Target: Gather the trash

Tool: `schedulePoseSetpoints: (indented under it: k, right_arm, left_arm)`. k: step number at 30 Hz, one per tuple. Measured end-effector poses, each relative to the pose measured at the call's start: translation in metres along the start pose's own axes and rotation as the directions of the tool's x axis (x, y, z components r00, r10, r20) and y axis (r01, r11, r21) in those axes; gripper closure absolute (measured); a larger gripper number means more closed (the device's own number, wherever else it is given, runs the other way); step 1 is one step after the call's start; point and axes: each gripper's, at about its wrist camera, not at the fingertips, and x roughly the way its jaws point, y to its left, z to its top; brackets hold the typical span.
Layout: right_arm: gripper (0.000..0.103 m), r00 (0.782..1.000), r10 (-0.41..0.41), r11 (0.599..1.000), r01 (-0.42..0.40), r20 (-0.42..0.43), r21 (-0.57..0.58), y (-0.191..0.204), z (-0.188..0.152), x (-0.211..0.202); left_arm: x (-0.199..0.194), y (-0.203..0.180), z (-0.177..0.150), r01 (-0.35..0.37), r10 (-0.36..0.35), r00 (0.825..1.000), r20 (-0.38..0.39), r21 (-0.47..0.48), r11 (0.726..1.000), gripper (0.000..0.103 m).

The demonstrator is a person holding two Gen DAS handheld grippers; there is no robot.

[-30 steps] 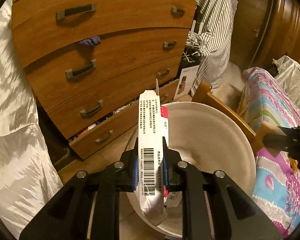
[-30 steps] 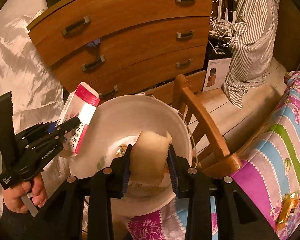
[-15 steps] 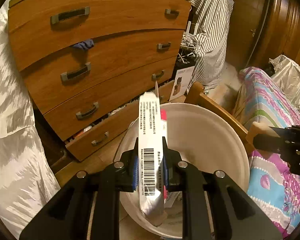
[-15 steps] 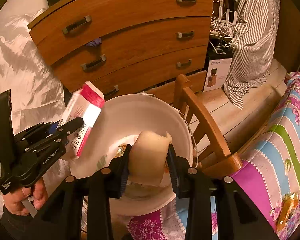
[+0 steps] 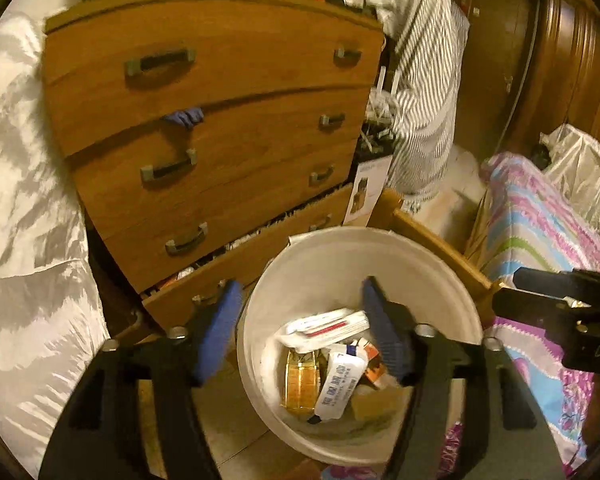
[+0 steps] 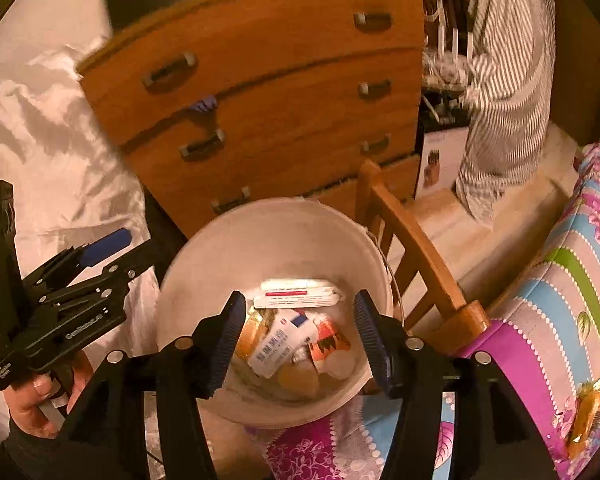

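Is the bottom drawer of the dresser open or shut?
Open, partly. The bottom drawer sticks out from the dresser, and a gap above its front shows things inside.

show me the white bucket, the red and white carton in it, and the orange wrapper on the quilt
white bucket (image 6: 268, 236): right wrist view, bare inner wall at the back.
red and white carton (image 6: 296, 294): right wrist view, middle of its top face.
orange wrapper (image 6: 586, 414): right wrist view, middle of the crinkled foil.

No legible text; blurred print on white packet (image 6: 278, 350) in bucket (image 6: 220, 264)
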Motion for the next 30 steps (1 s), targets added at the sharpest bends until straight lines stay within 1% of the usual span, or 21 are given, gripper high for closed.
schedulePoseSetpoints:
  k: [1,2,4,5,6,8,10,11,13,15,17,21,23,25,30]
  right_arm:
    - [0.042,1.000,-0.003,1.000,0.003,0.028,-0.009,0.002,-0.005,-0.008]
    - [0.038,0.998,-0.008,1.000,0.009,0.065,-0.019,0.006,-0.012,-0.019]
    - [0.034,0.989,-0.010,0.999,0.015,0.147,-0.034,0.013,-0.031,-0.044]
    - [0.031,0.985,-0.015,0.999,0.022,0.173,-0.039,0.015,-0.039,-0.053]
    - [0.029,0.976,-0.030,0.998,0.042,0.218,-0.052,0.019,-0.053,-0.066]
    - [0.025,0.965,-0.031,0.997,0.048,0.262,-0.058,0.022,-0.075,-0.085]
    - [0.024,0.952,-0.044,0.996,0.065,0.304,-0.060,0.025,-0.098,-0.102]
    - [0.022,0.947,-0.047,0.996,0.069,0.318,-0.058,0.025,-0.106,-0.109]
    - [0.021,0.937,-0.051,0.996,0.071,0.347,-0.046,0.024,-0.124,-0.124]
    - [0.019,0.926,-0.048,0.997,0.064,0.375,-0.032,0.024,-0.141,-0.139]
    - [0.017,0.917,-0.064,0.996,0.083,0.393,-0.031,0.024,-0.154,-0.151]
    - [0.016,0.903,-0.077,0.995,0.094,0.422,-0.020,0.023,-0.175,-0.174]
    - [0.016,0.898,-0.085,0.995,0.097,0.432,-0.006,0.023,-0.176,-0.179]
    - [0.015,0.891,-0.093,0.995,0.100,0.445,0.009,0.018,-0.181,-0.190]
    - [0.015,0.888,-0.100,0.994,0.108,0.448,0.008,0.018,-0.185,-0.202]
  left_arm:
    - [-0.014,-0.001,-0.003,0.002,-0.002,0.999,0.035,-0.002,1.000,0.031]
    - [-0.024,-0.003,-0.006,-0.002,0.002,0.998,0.061,-0.002,1.000,0.020]
    - [-0.047,-0.005,-0.013,-0.009,0.010,0.991,0.130,-0.008,1.000,0.006]
    - [-0.062,-0.006,-0.020,-0.002,0.005,0.985,0.174,-0.017,1.000,0.006]
    - [-0.073,-0.005,-0.025,0.006,-0.001,0.979,0.204,-0.026,1.000,0.006]
    - [-0.095,-0.008,-0.037,0.018,-0.008,0.967,0.253,-0.039,0.999,0.006]
    - [-0.108,-0.009,-0.048,0.016,-0.001,0.963,0.270,-0.052,0.998,0.006]
    - [-0.113,-0.009,-0.053,0.026,-0.009,0.961,0.275,-0.059,0.998,0.006]
    - [-0.124,-0.016,-0.062,0.037,-0.023,0.958,0.286,-0.043,0.998,0.006]
    - [-0.134,-0.022,-0.071,0.018,-0.008,0.955,0.297,-0.031,0.999,0.006]
    - [-0.145,-0.029,-0.080,0.035,-0.027,0.953,0.300,-0.019,0.999,0.006]
    - [-0.163,-0.041,-0.097,0.038,-0.040,0.946,0.320,0.012,0.999,0.006]
    - [-0.172,-0.047,-0.104,0.045,-0.056,0.943,0.327,0.042,0.998,0.006]
    - [-0.176,-0.049,-0.109,0.050,-0.063,0.943,0.327,0.047,0.998,0.006]
    - [-0.189,-0.055,-0.117,0.067,-0.081,0.938,0.336,0.051,0.996,0.006]
